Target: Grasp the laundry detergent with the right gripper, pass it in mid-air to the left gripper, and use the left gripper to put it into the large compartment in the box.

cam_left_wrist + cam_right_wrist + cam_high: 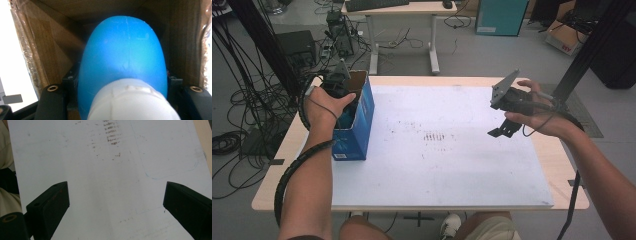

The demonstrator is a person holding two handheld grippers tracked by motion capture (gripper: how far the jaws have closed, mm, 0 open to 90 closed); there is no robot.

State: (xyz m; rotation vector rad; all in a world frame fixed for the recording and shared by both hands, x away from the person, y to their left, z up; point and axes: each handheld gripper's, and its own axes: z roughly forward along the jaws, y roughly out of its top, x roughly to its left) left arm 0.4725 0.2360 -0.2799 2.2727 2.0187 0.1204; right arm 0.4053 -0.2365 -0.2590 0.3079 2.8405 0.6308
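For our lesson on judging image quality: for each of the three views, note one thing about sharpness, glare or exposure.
High view: evenly lit, soft, white mat slightly washed out. Left gripper view: blue bottle and its white cap too close, blurred; daylight beside the cardboard box blown out. Right gripper view: mat bright, right gripper jaws dark and soft.

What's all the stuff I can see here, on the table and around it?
Box: one, blue outside and brown card inside, open top, table's left side.
Bottle: one, blue with a white cap, inside the box.
Sheet: one, white and scuffed, covering most of the table.
Table: one, light wood.
Desk: one, pale, behind the table.
Cables: many, black, on the floor at left.
Left gripper: black, down in the box, shut on the bottle.
Right gripper: black, jaws wide apart above the sheet.
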